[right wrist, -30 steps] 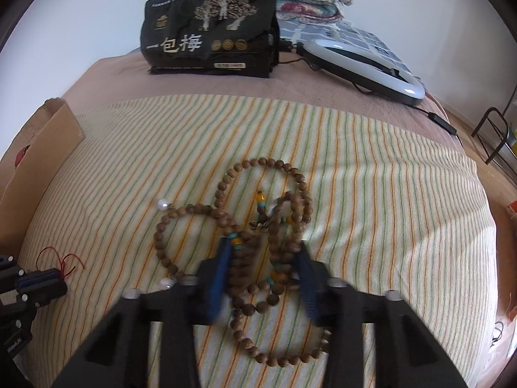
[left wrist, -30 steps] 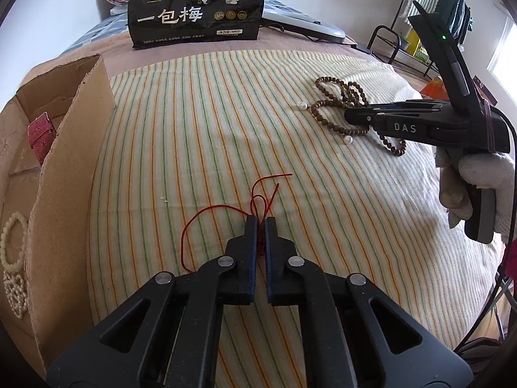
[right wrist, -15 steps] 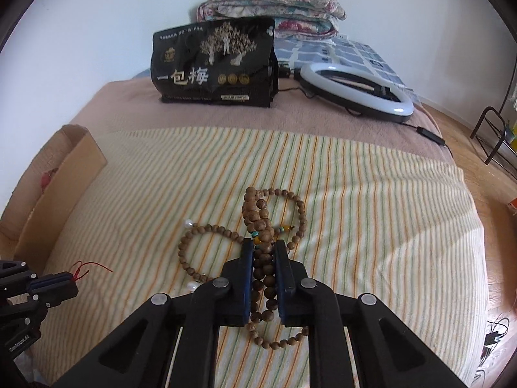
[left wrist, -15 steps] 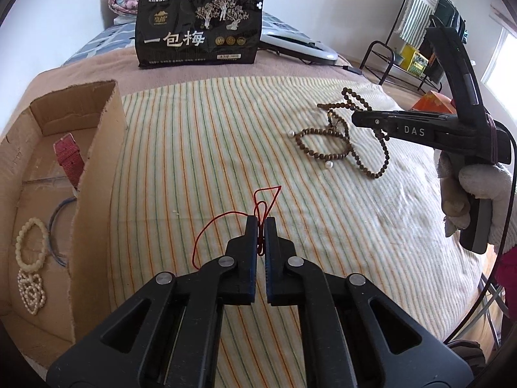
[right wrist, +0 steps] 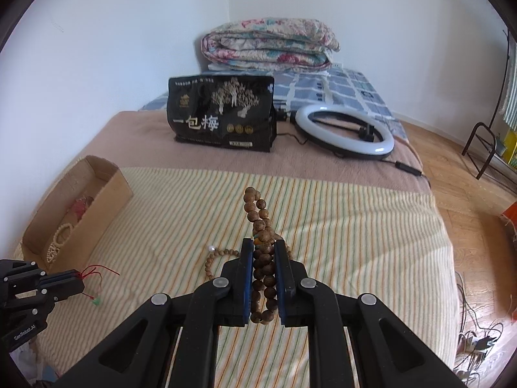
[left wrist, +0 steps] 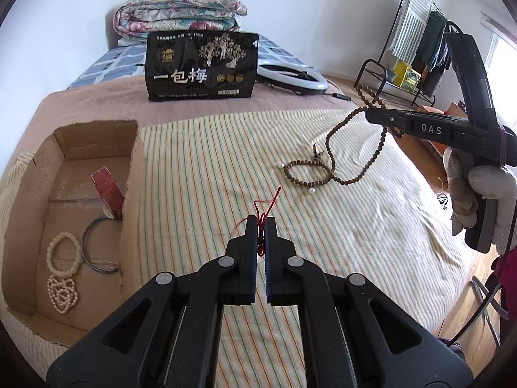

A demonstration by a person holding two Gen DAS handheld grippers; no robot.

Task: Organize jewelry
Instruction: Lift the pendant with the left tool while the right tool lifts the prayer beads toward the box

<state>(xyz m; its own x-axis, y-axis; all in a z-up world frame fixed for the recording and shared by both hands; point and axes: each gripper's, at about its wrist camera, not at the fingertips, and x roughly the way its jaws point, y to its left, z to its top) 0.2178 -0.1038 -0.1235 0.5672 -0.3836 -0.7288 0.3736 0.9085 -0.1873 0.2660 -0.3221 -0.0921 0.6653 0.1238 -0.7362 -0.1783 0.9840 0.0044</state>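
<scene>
My left gripper [left wrist: 261, 221] is shut on a thin red cord [left wrist: 268, 205] and holds it above the striped cloth [left wrist: 200, 161]; it also shows in the right wrist view [right wrist: 77, 278]. My right gripper [right wrist: 263, 245] is shut on a long brown wooden bead necklace [right wrist: 258, 216] and has it partly lifted; its lower loops [left wrist: 307, 169] still trail on the cloth. A cardboard box [left wrist: 129, 168] at the left holds pearl bracelets [left wrist: 63, 286], a dark bangle [left wrist: 97, 249] and a red band [left wrist: 106, 184].
A black snack bag [left wrist: 200, 68] stands at the back of the bed. A white ring light [right wrist: 345, 129] lies to its right, a folded quilt [right wrist: 268, 43] behind. A clothes rack [left wrist: 416, 42] stands on the floor at the right.
Both grippers have risen. The right one shut on the bead necklace and lifted part of it off the cloth. The left one raised the red cord.
</scene>
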